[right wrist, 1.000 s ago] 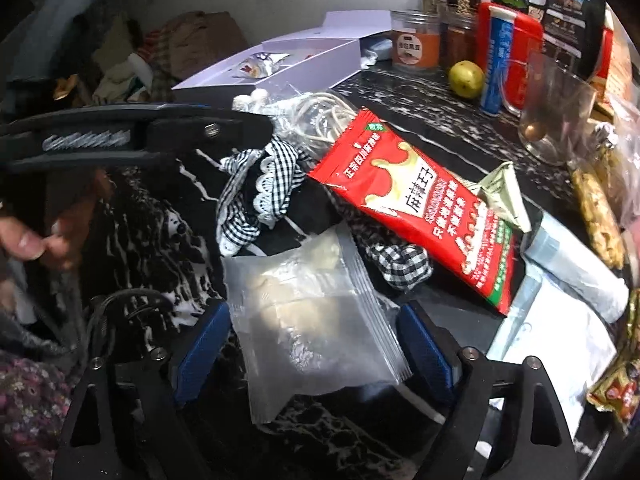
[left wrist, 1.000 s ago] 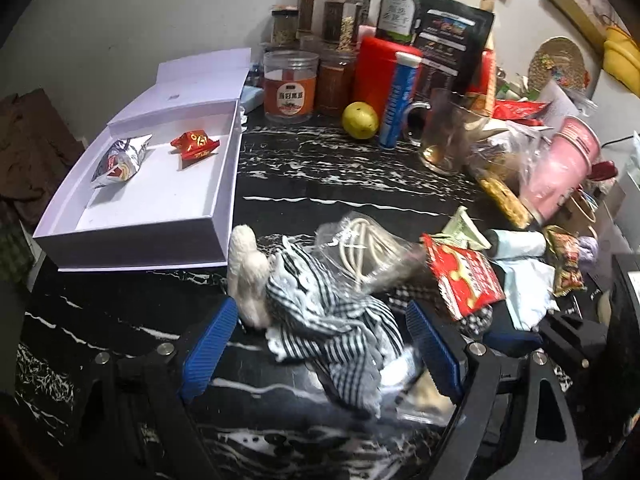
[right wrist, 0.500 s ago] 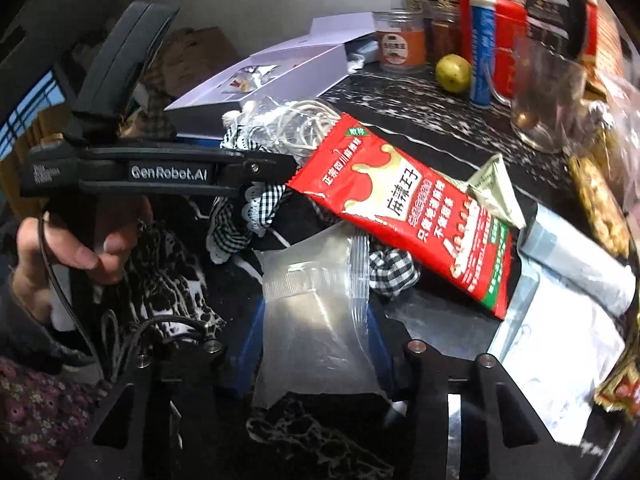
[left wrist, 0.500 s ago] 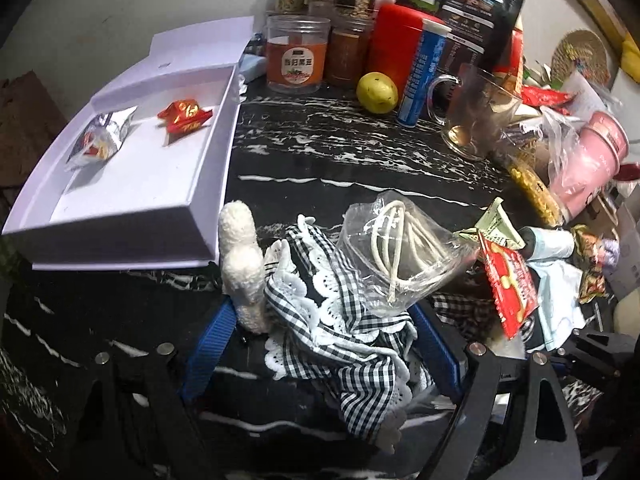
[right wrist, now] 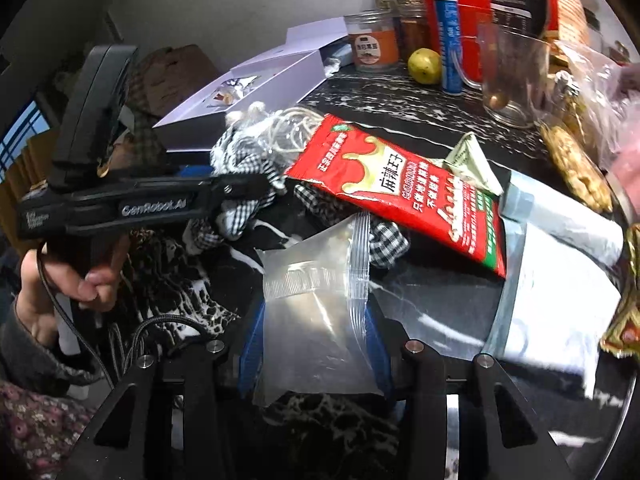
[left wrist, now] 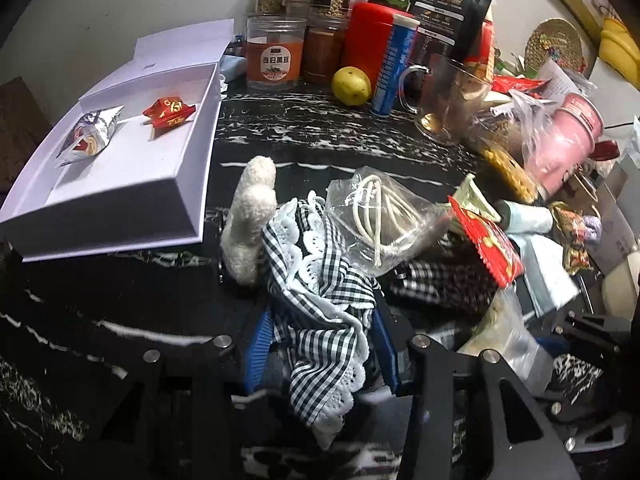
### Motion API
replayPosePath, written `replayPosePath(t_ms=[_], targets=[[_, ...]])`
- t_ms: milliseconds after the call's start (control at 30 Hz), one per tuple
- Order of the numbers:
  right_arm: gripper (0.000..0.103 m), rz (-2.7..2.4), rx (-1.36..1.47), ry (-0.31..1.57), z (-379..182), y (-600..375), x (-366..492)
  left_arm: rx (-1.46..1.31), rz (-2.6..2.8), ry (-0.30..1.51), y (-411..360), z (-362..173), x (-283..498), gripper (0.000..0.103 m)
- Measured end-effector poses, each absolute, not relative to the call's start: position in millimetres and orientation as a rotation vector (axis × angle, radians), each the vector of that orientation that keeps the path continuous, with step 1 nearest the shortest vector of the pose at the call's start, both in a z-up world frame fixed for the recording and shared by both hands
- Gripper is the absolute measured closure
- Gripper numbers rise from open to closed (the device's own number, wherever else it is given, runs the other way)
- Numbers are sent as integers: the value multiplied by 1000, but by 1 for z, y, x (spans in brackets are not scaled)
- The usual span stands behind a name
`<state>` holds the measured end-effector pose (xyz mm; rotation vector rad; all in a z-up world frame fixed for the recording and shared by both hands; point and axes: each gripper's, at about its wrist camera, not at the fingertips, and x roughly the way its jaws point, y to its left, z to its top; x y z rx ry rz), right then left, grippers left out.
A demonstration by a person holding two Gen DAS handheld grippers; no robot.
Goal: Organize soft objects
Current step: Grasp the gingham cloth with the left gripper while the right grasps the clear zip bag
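Observation:
My left gripper [left wrist: 320,344] is shut on a black-and-white checked cloth with lace trim [left wrist: 320,280]; a cream plush piece [left wrist: 250,224] hangs at its left and a clear bag of white cord [left wrist: 380,220] rests on it. My right gripper [right wrist: 314,344] is shut on a clear zip bag [right wrist: 316,312]. The left gripper body [right wrist: 152,204] shows in the right wrist view, beside the checked cloth [right wrist: 244,160]. A red snack packet [right wrist: 404,196] lies over the pile.
An open white box [left wrist: 120,184] at the left holds a silver packet [left wrist: 88,136] and a red packet [left wrist: 168,112]. Jars, a lemon [left wrist: 351,85], a blue tube [left wrist: 390,68], a glass mug [left wrist: 444,100] and a pink cup [left wrist: 564,140] crowd the back and right.
Both grippers have closed: the left on the checked cloth, the right on the clear zip bag. The left wrist view has moved closer to the cloth.

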<state>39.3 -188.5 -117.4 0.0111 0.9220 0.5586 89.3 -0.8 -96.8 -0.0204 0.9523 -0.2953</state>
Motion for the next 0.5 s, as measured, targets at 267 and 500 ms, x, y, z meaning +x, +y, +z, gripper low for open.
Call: replayPosePath(t_ms=[267,500], targets=[[58,535,51,909,-116,-197,22,-36,-313,978,8,-95,46,59],[58,535,52,912,-118,-196,10,-35,-325,1007,15,-94,9,59]])
